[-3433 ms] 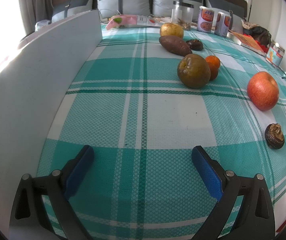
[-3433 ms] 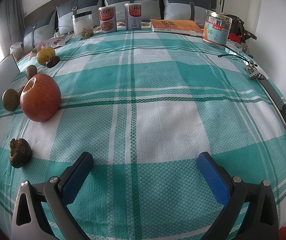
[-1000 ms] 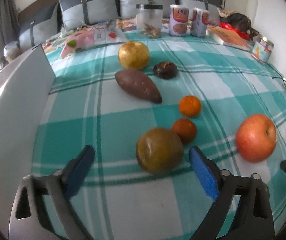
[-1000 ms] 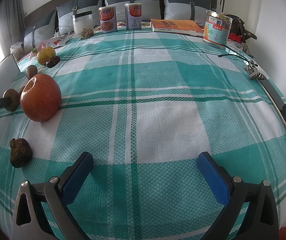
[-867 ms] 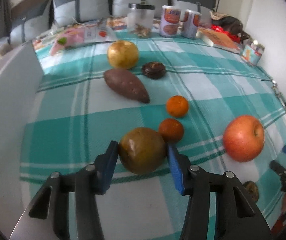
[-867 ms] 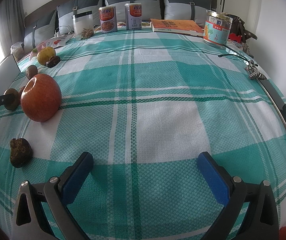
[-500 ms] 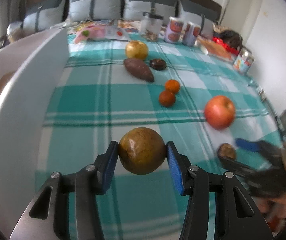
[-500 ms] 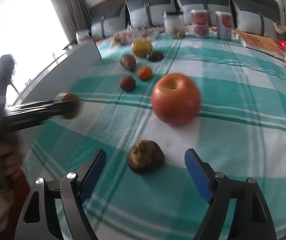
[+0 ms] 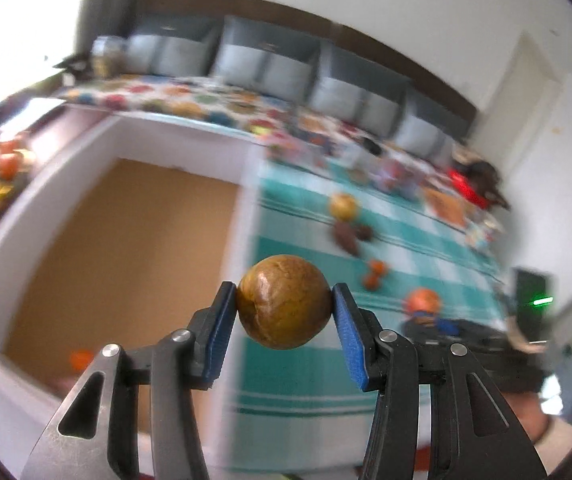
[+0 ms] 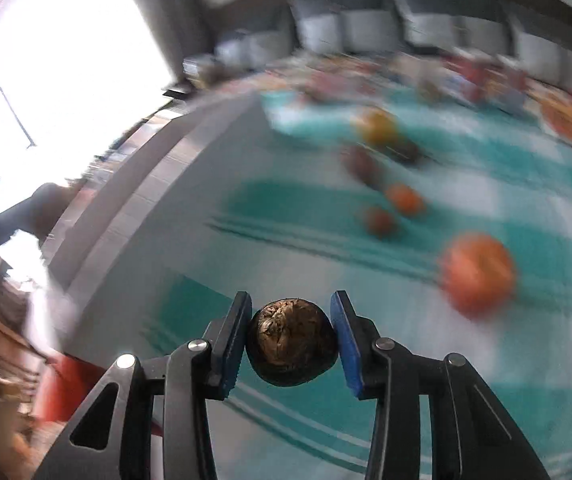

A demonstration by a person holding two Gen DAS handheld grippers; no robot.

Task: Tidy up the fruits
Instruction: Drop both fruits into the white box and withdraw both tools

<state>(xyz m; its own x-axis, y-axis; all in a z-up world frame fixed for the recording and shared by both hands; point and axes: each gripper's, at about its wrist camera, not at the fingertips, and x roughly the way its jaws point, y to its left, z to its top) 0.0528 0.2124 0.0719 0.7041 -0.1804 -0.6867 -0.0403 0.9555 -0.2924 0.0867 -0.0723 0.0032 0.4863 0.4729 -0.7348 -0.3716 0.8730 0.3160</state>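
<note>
Two fruits up off the bed: our left gripper (image 9: 284, 307) clamps a round pear (image 9: 284, 306) at its widest, above the box (image 9: 125, 248); firm, smooth, may slip. Right gripper (image 10: 290, 343) pinches a wrinkled nut (image 10: 290, 342), light, brittle-looking.

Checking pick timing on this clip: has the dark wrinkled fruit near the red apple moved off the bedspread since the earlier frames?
Yes. The dark wrinkled fruit is now clamped in the right gripper, lifted above the bedspread, while the red apple stays put.
</note>
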